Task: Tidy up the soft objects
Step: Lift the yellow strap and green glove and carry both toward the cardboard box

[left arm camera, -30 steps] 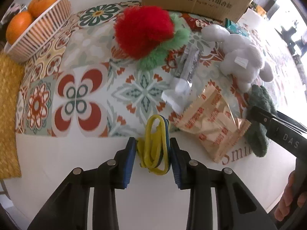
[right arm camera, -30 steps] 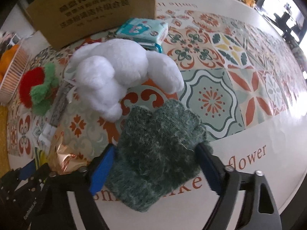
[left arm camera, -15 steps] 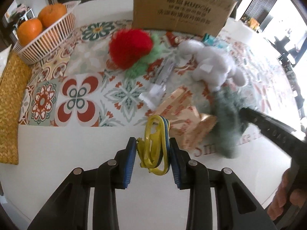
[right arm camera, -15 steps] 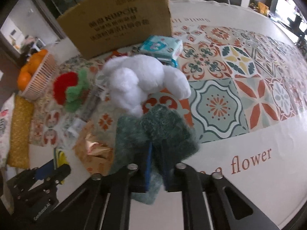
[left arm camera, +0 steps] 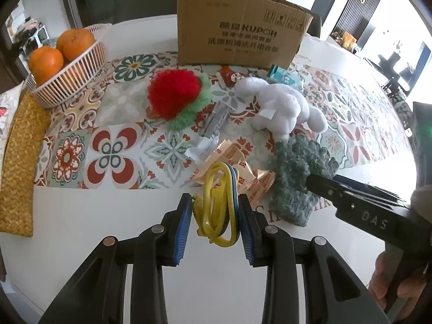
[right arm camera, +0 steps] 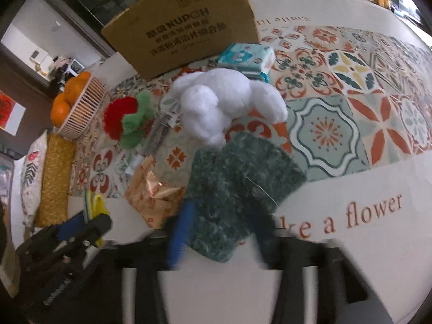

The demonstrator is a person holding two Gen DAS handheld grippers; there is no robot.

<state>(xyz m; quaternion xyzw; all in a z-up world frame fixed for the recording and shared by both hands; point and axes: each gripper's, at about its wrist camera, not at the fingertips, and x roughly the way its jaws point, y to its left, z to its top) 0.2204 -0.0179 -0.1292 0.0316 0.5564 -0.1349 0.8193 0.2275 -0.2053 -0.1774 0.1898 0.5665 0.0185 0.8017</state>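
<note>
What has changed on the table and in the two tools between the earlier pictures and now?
The right tool closed on the green glove, bunching it up, and its jaws have just been opening again; the glove lies flatter between them. Both views now take in more of the table, as if raised. The left tool stays shut on the yellow and blue bands. The white plush, red pompom and cardboard box stayed put.

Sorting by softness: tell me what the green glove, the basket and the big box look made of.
Green glove: fuzzy knitted wool or acrylic, matte, fibres standing out. Basket: probably white moulded plastic, smooth slatted ribs. Box: brown corrugated cardboard, dull, printed lettering.
</note>
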